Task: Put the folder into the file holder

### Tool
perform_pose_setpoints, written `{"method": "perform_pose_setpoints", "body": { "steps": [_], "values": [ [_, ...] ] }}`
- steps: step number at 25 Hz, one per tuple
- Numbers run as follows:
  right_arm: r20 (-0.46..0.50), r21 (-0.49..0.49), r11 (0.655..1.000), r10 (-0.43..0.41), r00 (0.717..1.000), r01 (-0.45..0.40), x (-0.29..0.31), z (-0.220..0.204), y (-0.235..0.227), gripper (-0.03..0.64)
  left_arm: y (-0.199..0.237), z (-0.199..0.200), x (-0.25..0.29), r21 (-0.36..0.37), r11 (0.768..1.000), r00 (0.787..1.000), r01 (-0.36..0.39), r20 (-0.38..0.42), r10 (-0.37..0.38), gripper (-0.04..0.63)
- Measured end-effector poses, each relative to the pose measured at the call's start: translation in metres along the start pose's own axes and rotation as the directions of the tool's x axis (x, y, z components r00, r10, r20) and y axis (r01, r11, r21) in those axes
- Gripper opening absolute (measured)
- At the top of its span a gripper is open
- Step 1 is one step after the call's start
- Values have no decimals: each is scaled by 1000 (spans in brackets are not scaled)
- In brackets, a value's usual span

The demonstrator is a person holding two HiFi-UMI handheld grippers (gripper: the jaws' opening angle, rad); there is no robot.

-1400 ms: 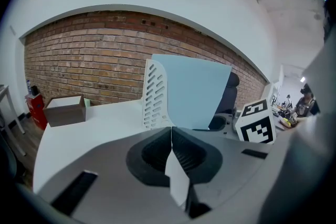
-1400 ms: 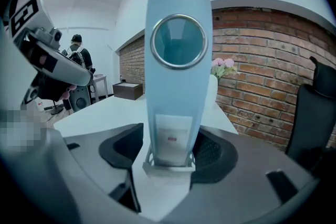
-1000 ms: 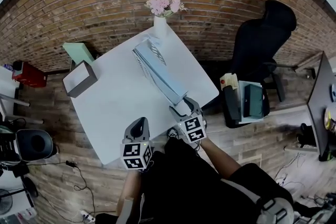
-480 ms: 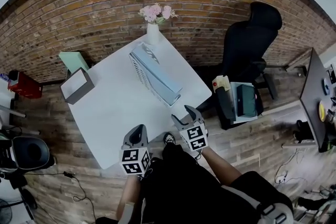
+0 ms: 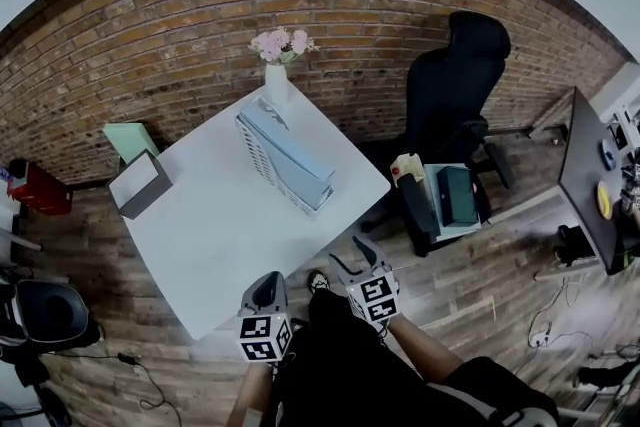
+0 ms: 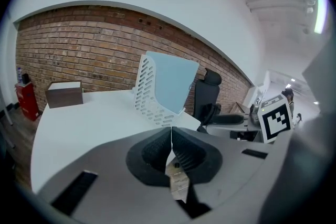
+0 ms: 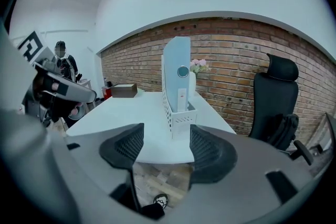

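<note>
At the centre of the head view, on the white table (image 5: 200, 235), the light-blue folder (image 5: 292, 150) stands upright inside the white perforated file holder (image 5: 258, 153). Low in the frame I hold both grippers by the table's near edge, well apart from the holder. My left gripper (image 5: 266, 283) has its jaws pressed together with nothing between them. My right gripper (image 5: 357, 258) is spread wide and empty. A vase of pink flowers (image 5: 277, 65) sits at the holder's far end.

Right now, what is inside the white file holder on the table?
A light blue folder stands upright in the file holder, its top rising above the rim. The perforated walls cover its lower part, so anything else inside cannot be seen.
</note>
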State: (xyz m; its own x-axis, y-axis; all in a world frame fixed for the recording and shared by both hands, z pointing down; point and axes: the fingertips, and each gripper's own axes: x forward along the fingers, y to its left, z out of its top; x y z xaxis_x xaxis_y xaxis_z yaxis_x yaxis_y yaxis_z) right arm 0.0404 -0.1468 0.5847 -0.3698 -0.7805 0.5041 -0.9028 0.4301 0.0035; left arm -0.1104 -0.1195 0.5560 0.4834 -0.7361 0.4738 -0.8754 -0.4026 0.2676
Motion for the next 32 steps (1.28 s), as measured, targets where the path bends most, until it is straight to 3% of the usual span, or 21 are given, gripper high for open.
{"method": "perform_pose_setpoints", "body": {
  "steps": [5, 9, 11, 13, 23, 32],
  "values": [
    [-17, 29, 1000, 10, 1000, -9, -14, -12, 9, 281, -12, -14, -4, 1, 1000, 1000, 21, -16, -21, 23],
    [-14, -11, 999, 42, 999, -42, -10, -6, 12, 253, -13, -5, -3, 0, 1000, 1000, 5, 8, -5, 23],
    [-8, -35, 998, 59, 998, -60, -6, 7, 12, 159, -9, 10, 1, -4, 1000, 999, -15, 36, 15, 23],
    [17, -38, 996, 78, 997, -77, -9, 26, 11, 9, -9, 26, 3, -9, 1000, 998, -24, 63, 25, 23],
    [187, -76, 992, 118, 975, -105, -32, 121, -6, 9, -47, 102, 7, 53, 999, 980, 4, 198, -15, 23],
    [344, -114, 987, 143, 928, -110, -67, 191, -3, 9, -68, 180, -26, 126, 991, 926, -41, 376, -9, 23]
  ]
}}
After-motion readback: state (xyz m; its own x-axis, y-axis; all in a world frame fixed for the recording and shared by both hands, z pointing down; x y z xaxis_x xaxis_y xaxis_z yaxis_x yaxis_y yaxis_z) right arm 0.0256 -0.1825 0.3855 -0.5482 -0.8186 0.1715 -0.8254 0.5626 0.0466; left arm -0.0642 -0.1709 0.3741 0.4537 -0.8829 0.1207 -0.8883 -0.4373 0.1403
